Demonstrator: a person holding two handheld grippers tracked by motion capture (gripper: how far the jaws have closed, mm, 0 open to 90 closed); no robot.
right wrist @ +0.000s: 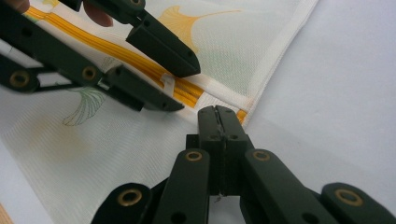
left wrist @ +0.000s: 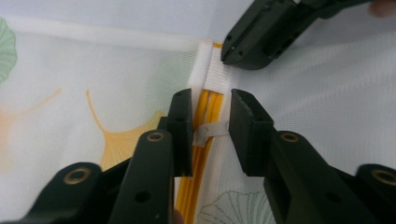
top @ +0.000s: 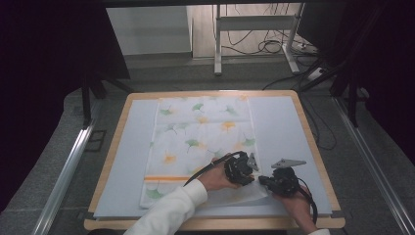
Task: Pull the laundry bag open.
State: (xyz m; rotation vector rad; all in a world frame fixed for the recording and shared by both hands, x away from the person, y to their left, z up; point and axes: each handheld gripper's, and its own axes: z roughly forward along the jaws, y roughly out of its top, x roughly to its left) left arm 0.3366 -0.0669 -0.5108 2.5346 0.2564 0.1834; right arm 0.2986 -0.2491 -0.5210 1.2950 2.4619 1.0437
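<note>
Jaws on your left gripper (left wrist: pixel 210 128) stood apart astride the white zipper pull (left wrist: pixel 205 134) on the orange zipper (left wrist: pixel 201 163), pads not pressing it; your right gripper (right wrist: pixel 217 116) was pinched shut at the end of the mesh pouch (top: pixel 195 142), which lay flat on the table (top: pixel 286 132). That tab was small and lay flat, so closing off-centre could have missed it or bunched the mesh.
</note>
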